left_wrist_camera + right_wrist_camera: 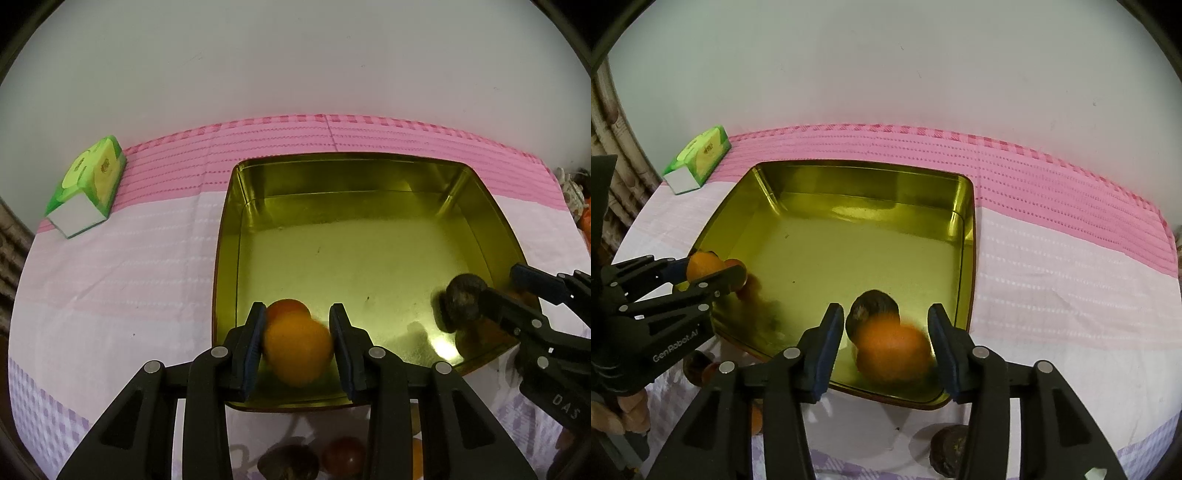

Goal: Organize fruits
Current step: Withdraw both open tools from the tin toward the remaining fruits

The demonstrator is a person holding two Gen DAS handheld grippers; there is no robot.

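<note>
A square golden tin lies on the pink cloth. My left gripper hangs over the tin's near left corner, shut on a small orange. A redder fruit lies in the tin just beyond it. My right gripper is over the near right corner with its jaws open. A blurred orange sits between its pads with a gap on the left side. A dark round fruit rests in the tin right behind that orange. In the right wrist view the left gripper holds its orange.
A green tissue pack stands at the cloth's far left, by the white wall. On the cloth in front of the tin lie a dark fruit, a red fruit and another dark fruit. A hand shows at the lower left.
</note>
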